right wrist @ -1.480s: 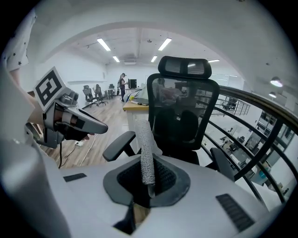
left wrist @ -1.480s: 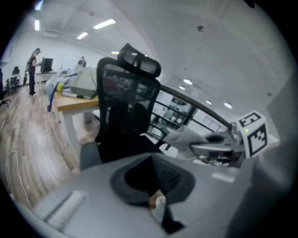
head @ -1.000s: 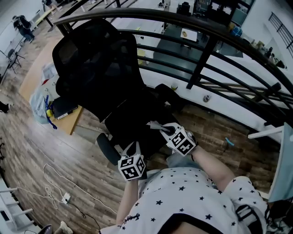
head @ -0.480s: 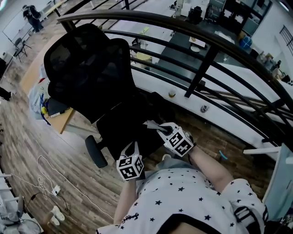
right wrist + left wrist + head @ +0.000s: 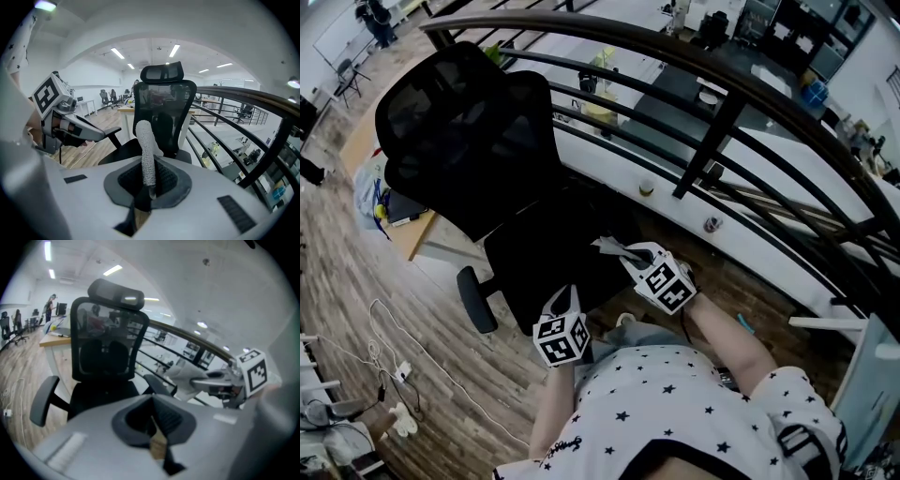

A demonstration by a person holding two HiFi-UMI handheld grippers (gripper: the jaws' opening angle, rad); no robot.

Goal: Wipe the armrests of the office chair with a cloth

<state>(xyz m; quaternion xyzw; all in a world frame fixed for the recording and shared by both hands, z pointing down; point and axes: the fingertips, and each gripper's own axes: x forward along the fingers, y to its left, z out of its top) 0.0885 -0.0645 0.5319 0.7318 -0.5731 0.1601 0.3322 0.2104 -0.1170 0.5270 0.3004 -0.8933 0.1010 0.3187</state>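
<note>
slid a touch leftward in the head view since the earlier frame: office chair (image 5: 469,141), with both claws close to where they were. right claw (image 5: 617,251) clamped on cloth (image 5: 146,150), gripped at its lower end. cloth bunched into a long roll, long axis running straight out from the jaws toward the chair back, free tip curling slightly left. left claw (image 5: 572,298) pinched together on nothing, held just left of the right claw and near the seat front. ahead and left of the left claw, one armrest (image 5: 473,298) plain to see; other armrest (image 5: 157,384) lost against the dark seat in the head view. chair base hidden. railing (image 5: 722,122) close on the right claw's right side; open wooden floor (image 5: 356,272) left of the left claw, cable (image 5: 422,356) trailing across it.
</note>
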